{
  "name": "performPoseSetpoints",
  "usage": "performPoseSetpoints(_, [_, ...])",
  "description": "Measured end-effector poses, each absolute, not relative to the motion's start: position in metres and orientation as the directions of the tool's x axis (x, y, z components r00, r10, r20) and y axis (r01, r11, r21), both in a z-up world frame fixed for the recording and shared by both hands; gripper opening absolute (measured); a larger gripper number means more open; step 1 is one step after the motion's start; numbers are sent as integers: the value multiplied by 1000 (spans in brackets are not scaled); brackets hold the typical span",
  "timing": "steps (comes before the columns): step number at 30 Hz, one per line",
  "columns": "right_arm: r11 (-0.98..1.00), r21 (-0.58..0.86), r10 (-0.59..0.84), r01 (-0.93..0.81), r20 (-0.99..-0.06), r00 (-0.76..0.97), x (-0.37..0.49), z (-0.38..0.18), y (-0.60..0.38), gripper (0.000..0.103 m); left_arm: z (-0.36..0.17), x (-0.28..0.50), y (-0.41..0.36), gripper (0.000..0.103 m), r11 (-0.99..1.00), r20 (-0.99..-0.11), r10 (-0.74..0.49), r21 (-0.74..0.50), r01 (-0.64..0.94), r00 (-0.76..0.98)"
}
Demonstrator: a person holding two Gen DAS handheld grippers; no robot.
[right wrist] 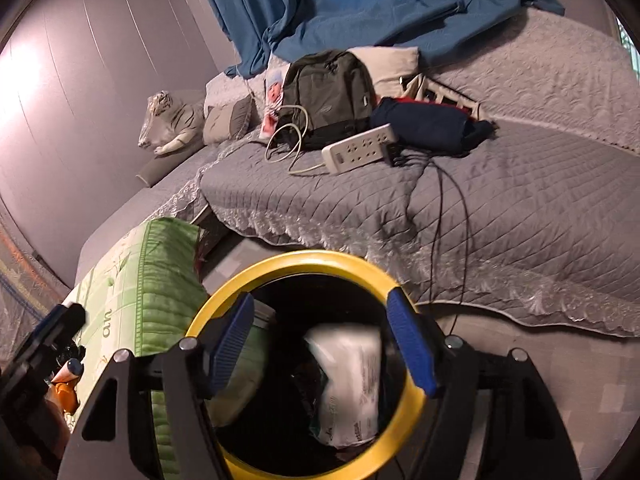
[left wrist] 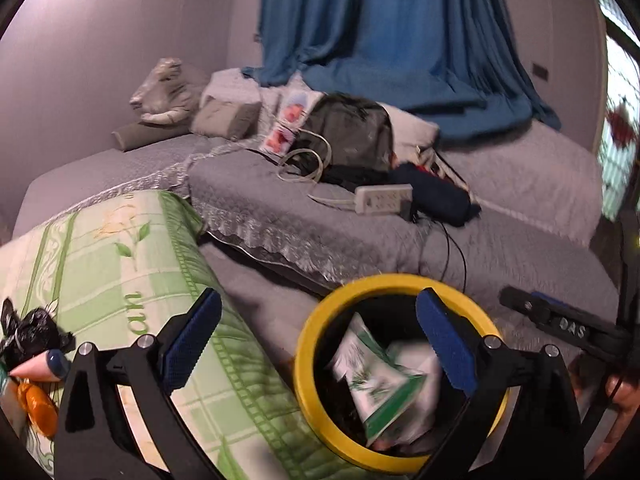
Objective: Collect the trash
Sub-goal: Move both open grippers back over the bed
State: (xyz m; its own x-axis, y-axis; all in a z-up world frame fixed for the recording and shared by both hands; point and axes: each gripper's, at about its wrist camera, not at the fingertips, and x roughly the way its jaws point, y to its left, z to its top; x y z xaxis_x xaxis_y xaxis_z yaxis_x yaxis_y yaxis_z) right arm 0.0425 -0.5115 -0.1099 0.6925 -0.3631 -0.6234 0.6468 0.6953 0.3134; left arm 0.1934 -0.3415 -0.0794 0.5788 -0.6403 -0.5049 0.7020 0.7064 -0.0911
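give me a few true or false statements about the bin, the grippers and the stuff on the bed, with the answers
1. The bin has a yellow rim. True.
2. The bin is empty. False: a white and green packet lies inside it.
3. The right gripper is shut on a packet. False: its fingers stand wide apart above the bin, holding nothing.
4. A white power strip lies on the grey bedspread near a dark backpack. True.
5. The left gripper grips the black bag. False: its fingers are open, and the black bag sits off to their left on the green patterned cushion.
6. A blue curtain hangs behind the bed. True.
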Motion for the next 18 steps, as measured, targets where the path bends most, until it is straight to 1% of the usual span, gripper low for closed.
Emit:
performPoseSetpoints(2, [696, 319, -364, 643, -615, 699, 38, -107, -510, 66, -74, 196, -329, 95, 721, -483, -639, -105, 685, 599])
performPoseSetpoints(5, [712, 322, -357, 623, -598, 717, 35, -101, -502, 66, -66, 196, -309, 95, 761, -442, -609, -93, 642, 658])
performPoseSetpoints(7, [735, 331, -336, 592, -580, 742, 36, -96, -495, 66, -55, 193, -290, 95, 774, -405, -605, -96, 626, 685])
performPoseSetpoints(10, [787, 354, -268, 505, -541, 797, 43, -86, -480, 67, -41, 187, -260, 95, 790, -352, -596, -97, 606, 721])
performPoseSetpoints(12, [827, 384, -184, 410, -504, 844, 51, -76, -465, 78, -29, 182, -233, 95, 802, -313, -586, -95, 589, 748])
performPoseSetpoints(13, [841, 405, -139, 358, -478, 867, 56, -71, -457, 87, -24, 181, -222, 95, 809, -301, -577, -89, 580, 759])
performPoseSetpoints(16, [861, 454, -14, 229, -430, 903, 70, -58, -437, 90, -13, 172, -174, 95, 825, -263, -558, -70, 561, 787])
performPoseSetpoints(17, [860, 475, 32, 184, -411, 911, 76, -53, -430, 93, -11, 171, -162, 95, 832, -258, -547, -58, 552, 797])
performPoseSetpoints(18, [859, 494, 90, 131, -399, 913, 84, -49, -422, 94, -10, 168, -143, 95, 843, -251, -528, -39, 536, 812])
